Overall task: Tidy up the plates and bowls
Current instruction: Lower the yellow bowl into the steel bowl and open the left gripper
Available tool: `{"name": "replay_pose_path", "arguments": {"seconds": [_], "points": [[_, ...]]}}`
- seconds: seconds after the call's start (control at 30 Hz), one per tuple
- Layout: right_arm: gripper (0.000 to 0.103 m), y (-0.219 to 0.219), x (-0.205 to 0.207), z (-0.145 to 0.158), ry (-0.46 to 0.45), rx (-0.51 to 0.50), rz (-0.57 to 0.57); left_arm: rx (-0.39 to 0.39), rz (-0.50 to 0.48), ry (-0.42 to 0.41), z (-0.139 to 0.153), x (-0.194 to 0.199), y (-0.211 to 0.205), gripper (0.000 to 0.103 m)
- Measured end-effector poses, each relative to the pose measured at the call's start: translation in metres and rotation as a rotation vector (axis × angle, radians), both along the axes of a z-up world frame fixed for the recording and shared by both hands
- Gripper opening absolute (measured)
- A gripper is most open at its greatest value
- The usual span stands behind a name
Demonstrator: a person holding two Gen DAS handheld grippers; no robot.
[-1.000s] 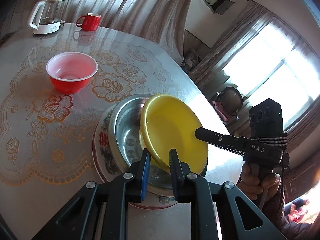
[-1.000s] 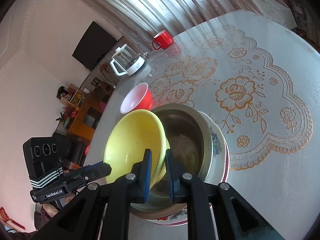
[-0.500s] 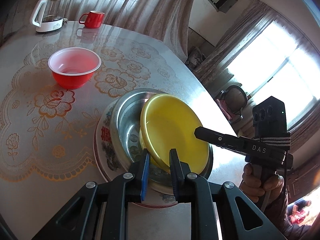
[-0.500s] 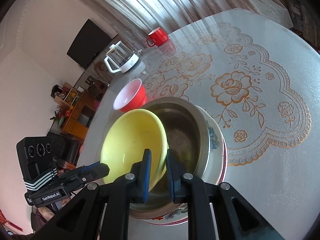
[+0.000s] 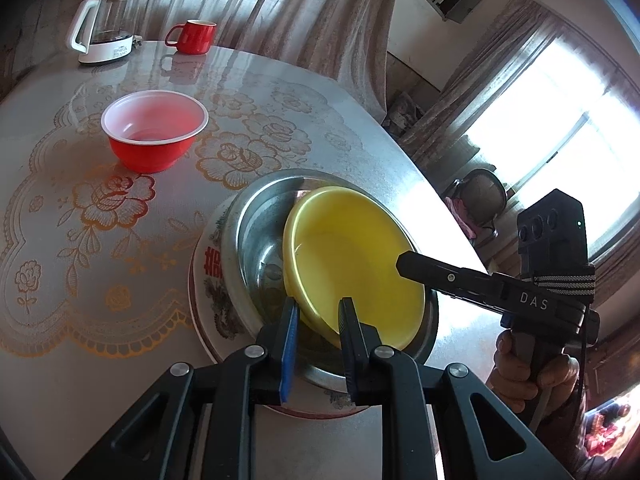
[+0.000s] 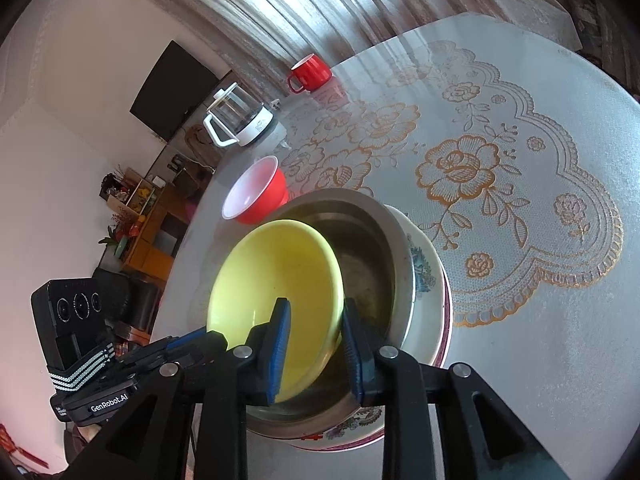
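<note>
Yellow bowl (image 5: 352, 256): tilted inside steel basin (image 5: 256, 224)
Steel basin: on patterned plate (image 5: 204, 280), on table (image 5: 60, 208)
Red bowl (image 5: 154, 128): empty, apart
Left gripper (image 5: 318, 312): clamped on yellow bowl's rim
Right gripper (image 6: 314, 320): just been opening, rim between loosened pads

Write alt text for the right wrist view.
The right gripper, its jaws just opening, straddles the rim of a tilted yellow bowl sitting in a steel bowl stacked on a patterned plate. Behind stand a red bowl, red mug and glass kettle.
</note>
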State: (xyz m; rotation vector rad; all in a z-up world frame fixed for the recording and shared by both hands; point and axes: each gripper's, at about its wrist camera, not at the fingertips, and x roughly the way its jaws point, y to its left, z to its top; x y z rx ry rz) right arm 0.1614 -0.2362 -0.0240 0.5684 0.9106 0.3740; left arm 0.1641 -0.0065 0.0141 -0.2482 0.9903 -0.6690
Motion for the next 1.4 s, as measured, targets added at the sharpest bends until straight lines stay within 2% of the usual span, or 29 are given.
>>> {"name": "replay_pose_path", "arguments": {"seconds": [0.3, 0.47, 0.67, 0.83, 0.97, 1.1, 1.33, 1.4], "points": [[0.03, 0.006, 0.002, 0.003, -0.017, -0.055, -0.003, 0.01, 0.015, -0.006, 0.001, -0.004, -0.001, 0.02], [0.034, 0.012, 0.004, 0.007, -0.047, -0.14, -0.006, 0.005, 0.013, -0.023, 0.003, -0.007, -0.003, 0.032], [0.036, 0.021, 0.001, 0.009, -0.081, -0.226, 0.003, 0.045, 0.023, -0.071, 0.004, -0.009, -0.009, 0.032], [0.036, 0.019, -0.001, 0.01, -0.092, -0.228, -0.004, 0.071, 0.013, -0.089, 0.002, -0.011, -0.014, 0.033], [0.036, 0.015, -0.003, 0.01, -0.094, -0.221, -0.018, 0.077, 0.004, -0.105, 0.003, -0.015, -0.016, 0.04], [0.036, 0.015, -0.005, 0.01, -0.099, -0.221, -0.011, 0.098, 0.005, -0.117, 0.006, -0.017, -0.018, 0.042], [0.036, 0.017, -0.007, 0.009, -0.103, -0.217, -0.015, 0.14, 0.055, -0.148, 0.01, -0.021, -0.015, 0.042], [0.036, 0.016, -0.007, 0.009, -0.102, -0.215, -0.016, 0.173, 0.074, -0.158, 0.012, -0.022, -0.014, 0.042]]}}
